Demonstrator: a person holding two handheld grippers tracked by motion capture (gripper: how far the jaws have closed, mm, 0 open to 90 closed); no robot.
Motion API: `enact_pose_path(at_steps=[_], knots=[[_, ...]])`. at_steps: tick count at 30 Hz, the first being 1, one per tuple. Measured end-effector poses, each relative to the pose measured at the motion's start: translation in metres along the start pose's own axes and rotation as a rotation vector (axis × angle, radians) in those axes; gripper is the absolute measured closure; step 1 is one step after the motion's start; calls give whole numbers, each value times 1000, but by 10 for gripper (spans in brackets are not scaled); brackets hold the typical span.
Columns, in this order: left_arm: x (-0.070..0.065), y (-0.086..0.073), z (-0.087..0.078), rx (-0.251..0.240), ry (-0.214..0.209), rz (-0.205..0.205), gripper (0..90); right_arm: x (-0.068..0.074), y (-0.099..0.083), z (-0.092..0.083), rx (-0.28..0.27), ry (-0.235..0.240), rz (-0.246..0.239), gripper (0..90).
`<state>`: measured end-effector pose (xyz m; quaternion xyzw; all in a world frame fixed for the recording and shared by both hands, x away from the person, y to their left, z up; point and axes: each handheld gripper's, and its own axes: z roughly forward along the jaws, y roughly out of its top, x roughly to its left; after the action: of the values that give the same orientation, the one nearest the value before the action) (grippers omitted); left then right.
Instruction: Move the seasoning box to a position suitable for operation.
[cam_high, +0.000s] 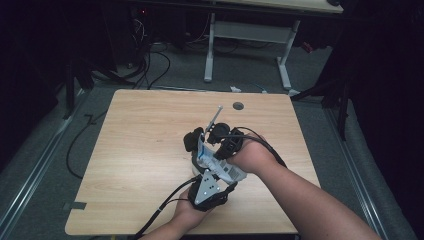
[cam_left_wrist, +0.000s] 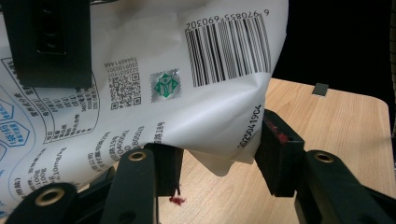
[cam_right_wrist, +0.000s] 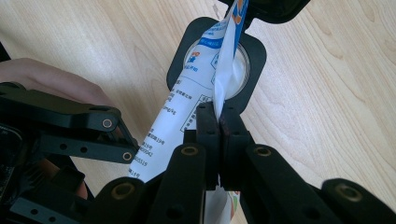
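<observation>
Both grippers clamped a white printed pouch (cam_high: 216, 161) near the table's (cam_high: 140, 150) front edge: the left gripper (cam_left_wrist: 219, 161) across its lower corner, the right gripper (cam_right_wrist: 218, 122) pinching its edge. A grommet hole (cam_high: 238, 105) lay near the far edge, and a black-rimmed container (cam_right_wrist: 215, 60) sat directly under the pouch.

Pouch (cam_left_wrist: 154, 79) cut off at top, left edges; print unreadable.

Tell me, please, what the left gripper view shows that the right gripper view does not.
Left gripper view: the printed face of the pouch with its barcode, QR code and green seal, and the left gripper, whose pads seem to press the pouch's lower end from both sides.
Right gripper view: the right gripper shut on the pouch's thin top edge, a black square holder with a white round middle below the pouch, and a hand at the side.
Both: the white pouch and the wooden table.
</observation>
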<state>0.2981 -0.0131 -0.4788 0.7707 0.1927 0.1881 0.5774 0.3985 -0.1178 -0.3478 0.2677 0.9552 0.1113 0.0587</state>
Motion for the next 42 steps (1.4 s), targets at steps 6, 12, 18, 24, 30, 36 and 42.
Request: enact_pose_path(at_steps=[6,12,18,24,30,36,42], knots=[[1,0,0,1,0,0,556,-1,0,0,-2,2,-1,887],[1,0,1,0,-1,-2,556,-1,1,1,0,1,-3,887],[1,0,1,-2,-1,-1,557,-1,1,1,3,-2,-4,887],[0,1,0,-8,-6,2,560,-2,-2,-2,-10,8,10,887],[-1,2,0,-7,-10,2,561,-2,-3,-3,-6,10,12,887],[0,2,0,-7,-6,-3,561,-3,-1,-2,-6,12,11,886],[1,2,-1,-9,-3,-5,562,-4,0,-1,-7,16,6,884]])
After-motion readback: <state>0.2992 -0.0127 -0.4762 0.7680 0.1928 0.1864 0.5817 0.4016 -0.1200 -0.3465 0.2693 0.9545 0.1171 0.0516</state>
